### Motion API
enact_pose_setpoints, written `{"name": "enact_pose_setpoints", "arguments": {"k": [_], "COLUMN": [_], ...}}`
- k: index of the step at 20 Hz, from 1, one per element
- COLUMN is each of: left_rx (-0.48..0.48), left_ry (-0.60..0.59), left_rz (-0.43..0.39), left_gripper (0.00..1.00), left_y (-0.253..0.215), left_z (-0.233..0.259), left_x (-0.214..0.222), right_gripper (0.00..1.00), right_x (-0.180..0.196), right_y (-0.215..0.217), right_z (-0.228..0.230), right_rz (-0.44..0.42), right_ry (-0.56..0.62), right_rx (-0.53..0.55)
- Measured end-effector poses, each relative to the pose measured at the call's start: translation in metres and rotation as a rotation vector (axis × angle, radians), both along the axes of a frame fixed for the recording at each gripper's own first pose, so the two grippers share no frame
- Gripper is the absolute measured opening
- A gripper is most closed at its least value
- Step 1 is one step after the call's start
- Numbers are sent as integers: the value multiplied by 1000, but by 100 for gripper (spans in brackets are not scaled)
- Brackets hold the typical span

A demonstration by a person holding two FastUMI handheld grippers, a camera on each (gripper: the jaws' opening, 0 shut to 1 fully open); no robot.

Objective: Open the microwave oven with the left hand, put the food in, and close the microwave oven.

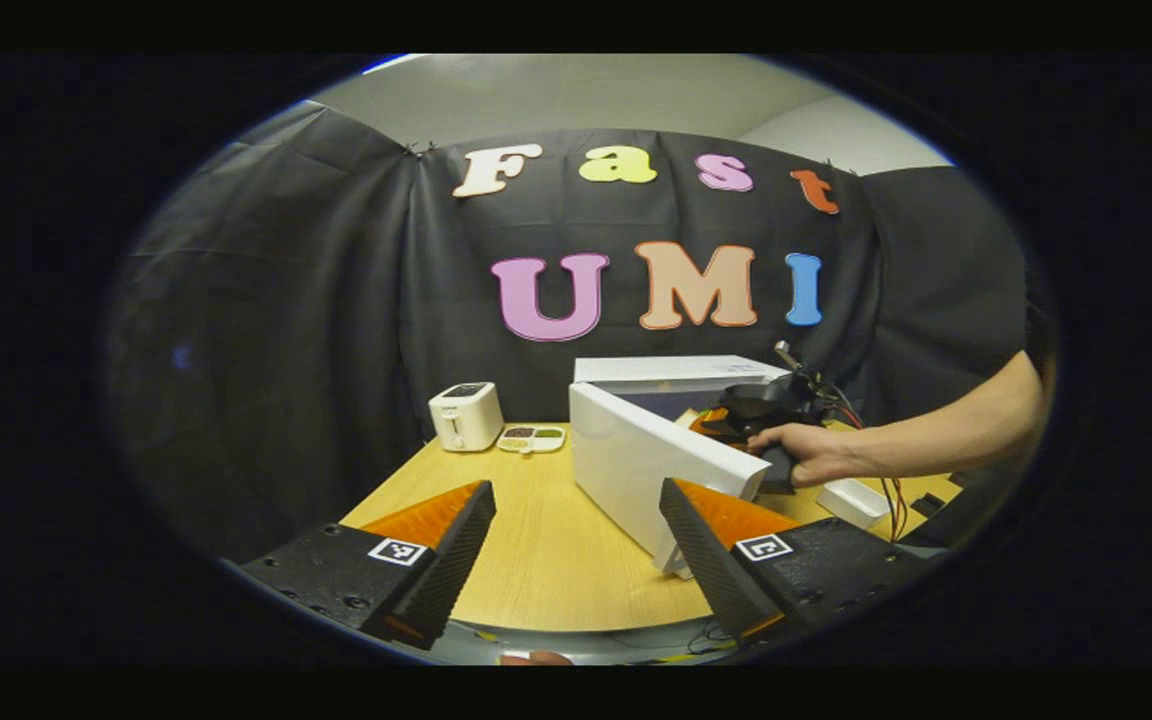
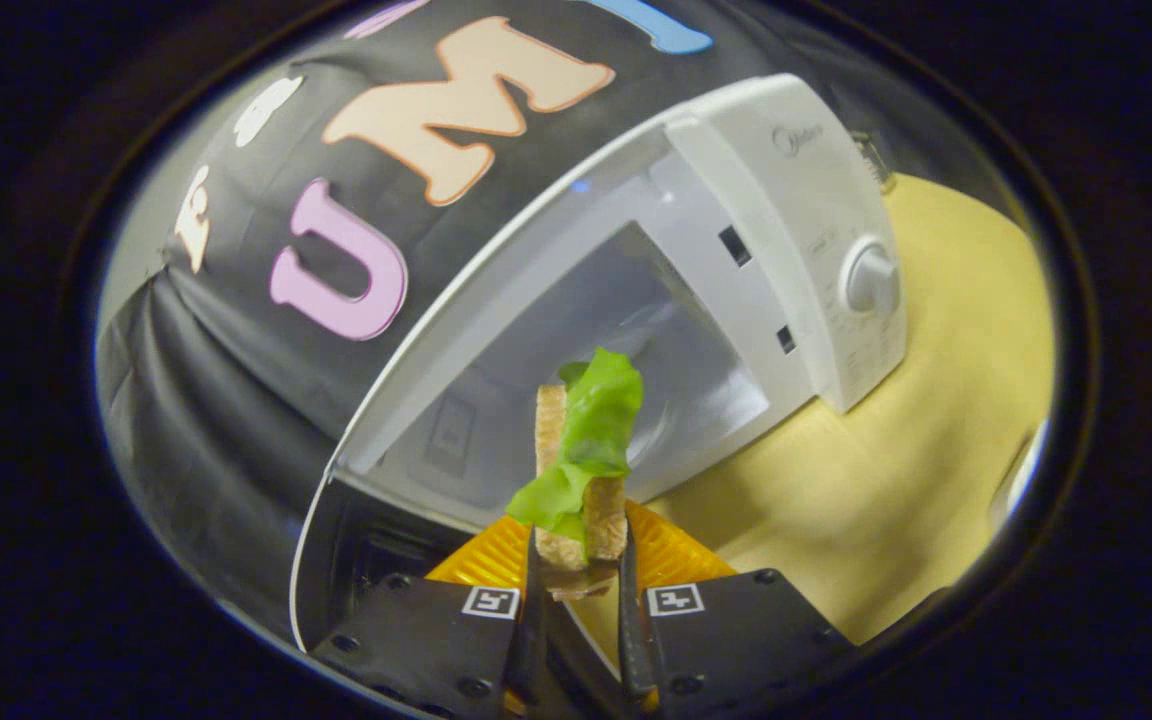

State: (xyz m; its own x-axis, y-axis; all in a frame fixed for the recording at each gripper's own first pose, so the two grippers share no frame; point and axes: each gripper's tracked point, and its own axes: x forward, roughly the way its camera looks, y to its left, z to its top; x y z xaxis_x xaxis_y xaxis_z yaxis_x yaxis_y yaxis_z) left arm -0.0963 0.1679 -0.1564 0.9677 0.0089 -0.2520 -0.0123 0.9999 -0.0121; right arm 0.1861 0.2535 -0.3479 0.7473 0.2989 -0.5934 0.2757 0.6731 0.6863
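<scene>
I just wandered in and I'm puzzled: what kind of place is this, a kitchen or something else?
Probably a mock kitchen set up in a recording booth rather than a real one. A white microwave with its door open and a toaster stand on a wooden table, and black cloth hangs behind as the wall.

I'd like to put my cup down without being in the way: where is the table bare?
Bare wood lies between the toaster and the open microwave door, running toward the left tongs. It is crowded at the microwave's mouth, where the right tongs carry the sandwich.
</scene>
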Motion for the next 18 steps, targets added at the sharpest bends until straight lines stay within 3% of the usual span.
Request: {"name": "enact_pose_setpoints", "arguments": {"k": [1, 2, 5, 6, 8, 16, 17, 18], "left_rx": [2, 6, 9, 6, 12, 7, 7, 9], "left_ry": [4, 6, 31, 42, 51, 104, 107, 108], "left_rz": [10, 15, 40, 46, 60, 89, 90, 91], "left_gripper": [99, 99, 99, 99, 99, 96, 96, 96], "left_y": [3, 5, 12, 14, 20, 30, 30, 31], "left_z": [-2, -3, -12, -15, -16, -30, -31, -31], "left_x": [-1, -3, -11, -13, -15, -26, -26, -25], "right_gripper": [27, 32, 32, 27, 31, 32, 24, 34], "right_x": [9, 17, 38, 44, 56, 93, 93, 93], "right_y": [2, 3, 10, 13, 17, 13, 12, 14], "right_z": [-6, -10, -15, -18, -20, -27, -27, -29], "right_rz": [-33, -56, -123, -146, -174, -259, -248, -237], "right_ry": [10, 7, -19, -16, -19, -74, -89, -93], "right_rx": [16, 22, 34, 43, 59, -23, -56, -77]}}
